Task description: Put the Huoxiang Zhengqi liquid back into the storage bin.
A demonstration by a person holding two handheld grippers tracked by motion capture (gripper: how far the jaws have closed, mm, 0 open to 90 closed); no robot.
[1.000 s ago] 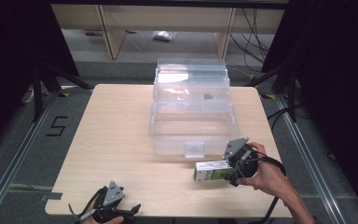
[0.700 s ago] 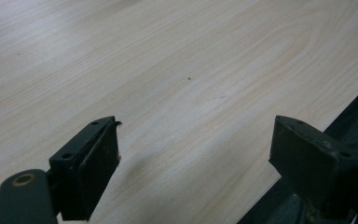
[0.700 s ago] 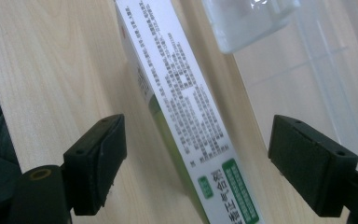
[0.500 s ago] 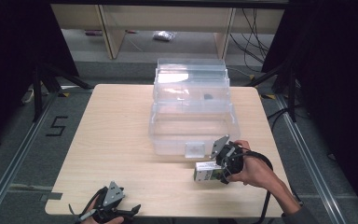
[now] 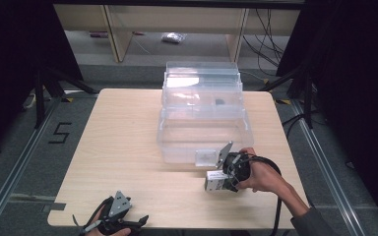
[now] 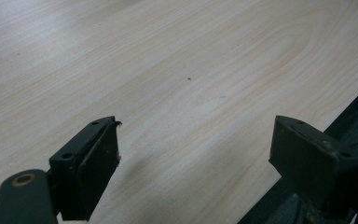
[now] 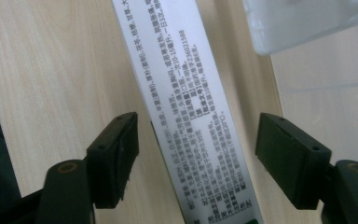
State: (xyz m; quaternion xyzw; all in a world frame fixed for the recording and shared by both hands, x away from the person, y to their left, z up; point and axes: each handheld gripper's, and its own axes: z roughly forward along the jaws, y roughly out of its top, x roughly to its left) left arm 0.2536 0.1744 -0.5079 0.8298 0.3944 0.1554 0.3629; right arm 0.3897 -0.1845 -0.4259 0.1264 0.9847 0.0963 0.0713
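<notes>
right gripper sits over a small white carton on the near right part of the counter, just in front of the clear plastic bin. in the right gripper view the carton lies flat on the wood, printed face up, running lengthwise between the jaws. jaws wide apart, a gap showing on both sides of the carton, neither pad touching it. so nothing is gripped yet.

progress, as judged: early. the carton is on the counter, outside the bin, and the bin's near compartment looks empty apart from a small label on its front wall. the approach looks lined up; closing on the carton, lifting and placing it are all left, if the bin is the target, which i cannot confirm.

pose, right: the hand comes in from the near right, forearm angled towards the far left, gripper pointing left and down at the carton, grey plate tilted up beside the bin's near wall.

pose, left: left gripper rests low at the near left edge of the counter, well apart from the carton. left gripper view: jaws fully spread, bare wood between them, holding nothing. it looks idle.
</notes>
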